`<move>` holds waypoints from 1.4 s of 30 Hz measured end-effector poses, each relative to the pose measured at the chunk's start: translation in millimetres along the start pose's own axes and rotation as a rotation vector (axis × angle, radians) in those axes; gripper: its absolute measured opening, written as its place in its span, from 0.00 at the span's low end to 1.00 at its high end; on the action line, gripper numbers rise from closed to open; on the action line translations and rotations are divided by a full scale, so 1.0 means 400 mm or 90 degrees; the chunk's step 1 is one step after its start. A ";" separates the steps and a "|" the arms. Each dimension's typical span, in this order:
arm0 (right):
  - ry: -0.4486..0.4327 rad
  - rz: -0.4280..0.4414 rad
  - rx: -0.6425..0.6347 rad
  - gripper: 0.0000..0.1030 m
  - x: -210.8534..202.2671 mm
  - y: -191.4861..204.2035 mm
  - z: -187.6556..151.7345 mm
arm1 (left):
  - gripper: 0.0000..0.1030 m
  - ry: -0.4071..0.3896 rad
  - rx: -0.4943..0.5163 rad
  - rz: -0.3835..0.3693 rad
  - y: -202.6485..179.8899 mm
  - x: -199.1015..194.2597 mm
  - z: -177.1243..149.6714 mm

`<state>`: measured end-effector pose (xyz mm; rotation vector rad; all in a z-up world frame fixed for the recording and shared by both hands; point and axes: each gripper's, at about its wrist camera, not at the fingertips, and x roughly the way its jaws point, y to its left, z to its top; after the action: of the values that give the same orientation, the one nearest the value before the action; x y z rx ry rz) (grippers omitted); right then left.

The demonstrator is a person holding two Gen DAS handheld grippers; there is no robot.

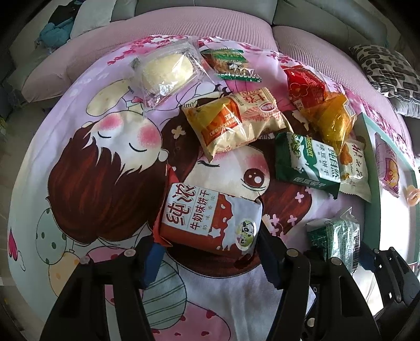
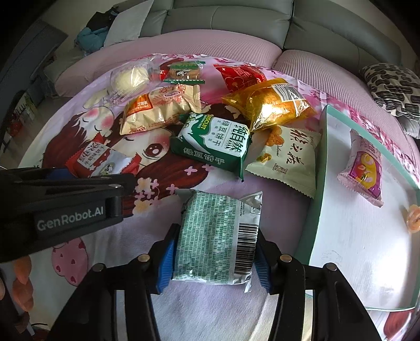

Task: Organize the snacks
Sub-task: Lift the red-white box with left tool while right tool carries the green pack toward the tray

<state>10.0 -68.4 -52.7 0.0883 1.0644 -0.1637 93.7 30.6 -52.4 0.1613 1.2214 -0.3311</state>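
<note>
A red-and-white milk biscuit packet [image 1: 210, 217] sits between the fingers of my left gripper [image 1: 210, 245], and both pads touch its sides, so the gripper is shut on it. The packet is tilted, with a shadow under its near edge. A green-printed foil packet [image 2: 215, 233] lies back side up on the cartoon blanket [image 2: 86, 126]. My right gripper [image 2: 215, 261] has its blue pads against both edges of that packet and is shut on it. In the right wrist view the left gripper's black body comes in from the left.
A white tray with a teal rim [image 2: 317, 170] on the right holds a pink packet [image 2: 363, 170] and a small orange thing [image 2: 412, 217]. Several snacks lie beyond: a green biscuit pack [image 2: 212, 141], a gold pack [image 2: 273, 107], a white pack [image 2: 286, 157]. A grey sofa [image 2: 236, 21] stands behind.
</note>
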 end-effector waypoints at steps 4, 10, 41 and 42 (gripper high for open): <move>-0.008 0.005 0.009 0.51 -0.016 -0.006 0.001 | 0.63 -0.014 -0.005 0.000 0.010 -0.026 0.001; -0.066 0.011 0.037 0.51 -0.085 -0.030 0.015 | 0.63 -0.072 -0.020 -0.003 0.031 -0.116 0.006; -0.148 -0.110 0.325 0.51 -0.275 -0.452 -0.038 | 0.63 -0.190 0.120 -0.117 -0.346 -0.280 0.005; -0.148 -0.115 0.335 0.51 -0.278 -0.466 -0.043 | 0.64 -0.190 0.131 -0.120 -0.364 -0.280 0.002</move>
<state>-90.6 -239.2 37.7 0.4368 0.7746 -0.6024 11.9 -88.4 61.0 0.1673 0.9069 -0.6230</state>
